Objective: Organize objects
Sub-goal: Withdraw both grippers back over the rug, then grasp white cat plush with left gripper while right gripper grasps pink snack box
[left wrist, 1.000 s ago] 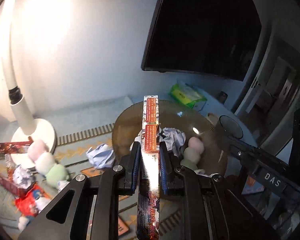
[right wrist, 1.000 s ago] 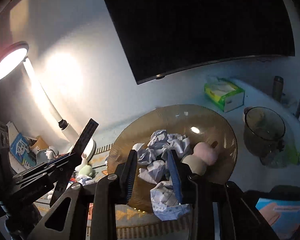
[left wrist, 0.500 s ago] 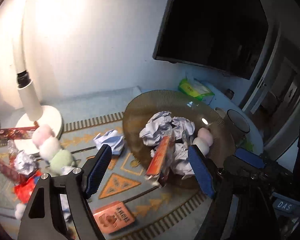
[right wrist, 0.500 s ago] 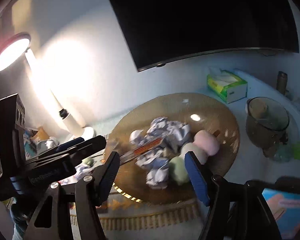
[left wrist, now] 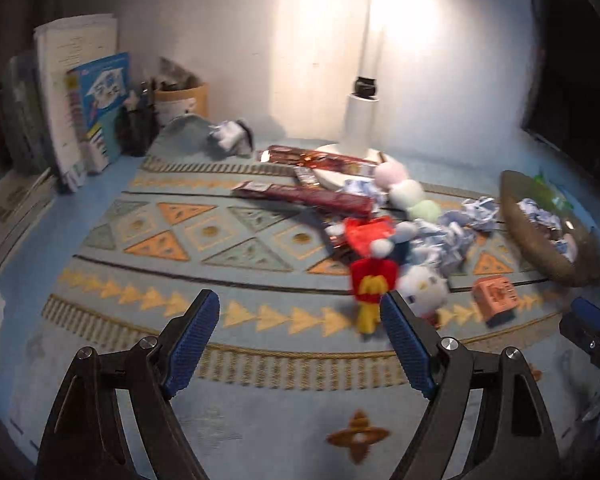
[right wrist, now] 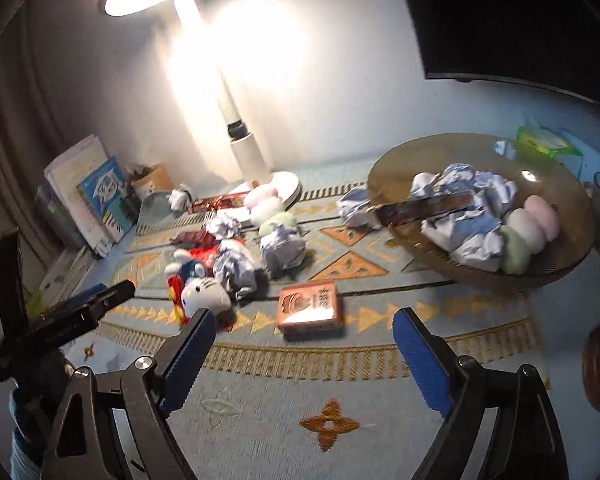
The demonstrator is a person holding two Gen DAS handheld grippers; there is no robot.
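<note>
Both grippers, left (left wrist: 300, 344) and right (right wrist: 302, 354): jaws just opened wide, empty, over patterned mat (left wrist: 204, 248) under lit lamp (right wrist: 236, 128)

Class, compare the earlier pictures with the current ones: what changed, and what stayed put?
Both grippers let go: the left gripper dropped its snack bar and the right gripper its paper ball into the bowl. Jaws just opened, empty, swung toward the mat. The lamp is unmoved.
</note>
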